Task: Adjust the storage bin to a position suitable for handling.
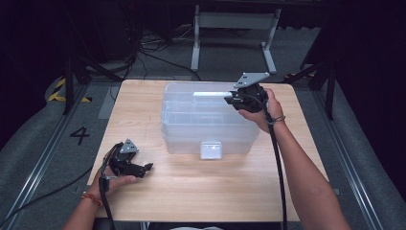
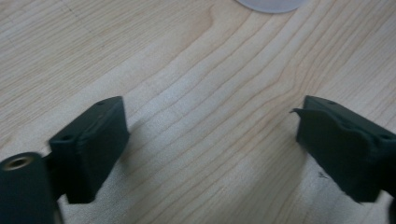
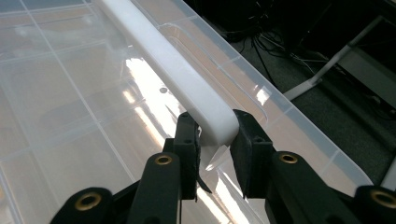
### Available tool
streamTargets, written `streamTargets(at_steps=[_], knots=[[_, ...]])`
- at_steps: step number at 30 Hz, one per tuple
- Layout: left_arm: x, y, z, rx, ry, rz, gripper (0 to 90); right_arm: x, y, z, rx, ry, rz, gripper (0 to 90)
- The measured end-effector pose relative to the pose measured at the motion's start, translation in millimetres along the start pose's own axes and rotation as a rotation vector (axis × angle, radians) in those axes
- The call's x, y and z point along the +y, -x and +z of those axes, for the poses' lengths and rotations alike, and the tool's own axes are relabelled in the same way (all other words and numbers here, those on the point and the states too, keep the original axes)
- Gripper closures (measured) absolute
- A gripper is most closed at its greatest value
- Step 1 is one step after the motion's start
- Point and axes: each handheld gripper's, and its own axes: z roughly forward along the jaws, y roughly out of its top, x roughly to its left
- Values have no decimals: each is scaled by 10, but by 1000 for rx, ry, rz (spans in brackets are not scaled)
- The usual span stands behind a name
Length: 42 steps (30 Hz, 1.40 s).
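Observation:
A clear plastic storage box (image 1: 206,120) with its lid on stands in the middle of the wooden table (image 1: 191,191). A white bar handle (image 1: 210,94) runs along the far side of the lid. My right gripper (image 1: 229,97) reaches in from the right and is shut on the right end of that handle (image 3: 173,70), with both pads pressing its sides in the right gripper view (image 3: 214,128). My left gripper (image 1: 148,166) lies low over the table's front left, apart from the box. Its jaws (image 2: 210,135) are open with bare wood between them.
A white latch (image 1: 211,149) sits on the box's front wall, facing me. Bare wood lies in front of the box and to its left. Beyond the table's far edge are grey floor, cables and a metal stand (image 1: 234,28). Dark tripod legs stand at both far corners.

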Motion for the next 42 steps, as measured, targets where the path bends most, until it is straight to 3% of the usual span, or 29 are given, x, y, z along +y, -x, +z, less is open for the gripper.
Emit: streamTargets(at_steps=[4, 7, 12, 17, 19, 25, 31, 32, 34, 42], knots=[[40, 17, -48, -10, 11, 15, 208, 23, 24, 0, 11, -10, -7, 736], [99, 28, -140, -3, 65, 32, 255, 40, 42, -3, 19, -14, -6, 736], [220, 83, -288, -2, 112, 75, 324, 74, 80, -6, 30, -19, 1, 735], [440, 158, -377, 15, 159, 124, 362, 109, 118, -5, 41, -31, 7, 735], [527, 182, -386, 0, 189, 130, 377, 129, 134, -4, 42, -37, 12, 734], [651, 234, -393, -29, 228, 133, 438, 161, 173, -1, 57, -46, 25, 734], [689, 250, -373, -38, 231, 142, 566, 186, 212, 3, 63, -46, 38, 732], [695, 250, -375, -51, 246, 133, 566, 190, 217, 6, 66, -43, 42, 732], [724, 255, -381, -74, 263, 131, 652, 204, 227, 10, 63, -44, 46, 730], [785, 260, -360, -67, 277, 120, 809, 237, 248, 13, 60, -53, 55, 727]])
